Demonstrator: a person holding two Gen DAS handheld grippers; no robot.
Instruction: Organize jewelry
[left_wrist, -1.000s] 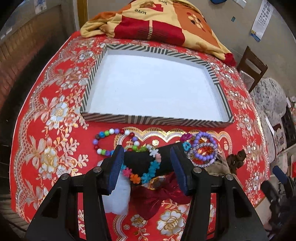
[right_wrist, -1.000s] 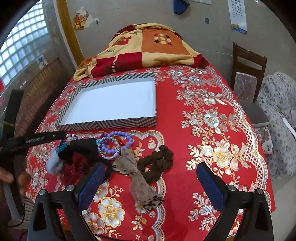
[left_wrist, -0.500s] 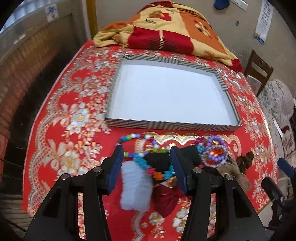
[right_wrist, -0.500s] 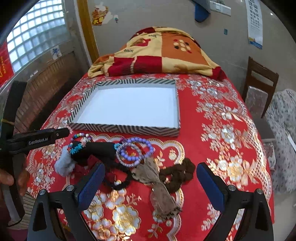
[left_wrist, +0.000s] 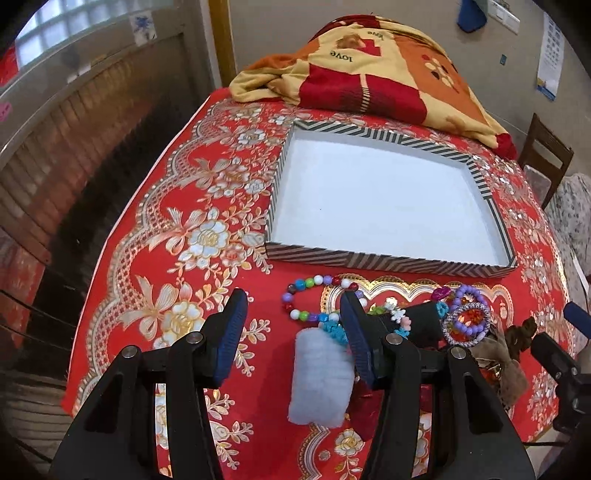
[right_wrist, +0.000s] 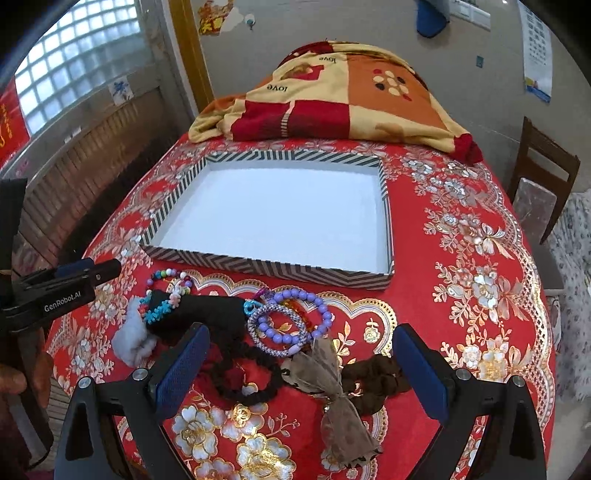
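A shallow white tray with a striped rim (left_wrist: 388, 260) (right_wrist: 266, 266) lies empty on the red cloth. In front of it lies a pile of jewelry: a multicoloured bead bracelet (left_wrist: 314, 286) (right_wrist: 162, 276), a black roll (right_wrist: 210, 312) wearing a turquoise bracelet (right_wrist: 159, 312), purple bead bracelets (left_wrist: 466, 321) (right_wrist: 291, 325), a white fluffy piece (left_wrist: 319, 376) (right_wrist: 133, 339), a black bead string (right_wrist: 251, 380), a brown bow (right_wrist: 332, 387) and a brown scrunchie (right_wrist: 373, 380). My left gripper (left_wrist: 291, 332) is open and empty, left of the pile. My right gripper (right_wrist: 301, 373) is wide open and empty above the pile's near side.
A folded red and yellow blanket (left_wrist: 365, 70) (right_wrist: 332, 96) lies on the table's far end. A wooden chair (right_wrist: 539, 177) stands to the right. A radiator and window (right_wrist: 74, 122) run along the left. The table edge is close below both grippers.
My left gripper has drawn back and swung left, so the black roll is no longer between its fingers. My right gripper has lifted and pulled back a little.
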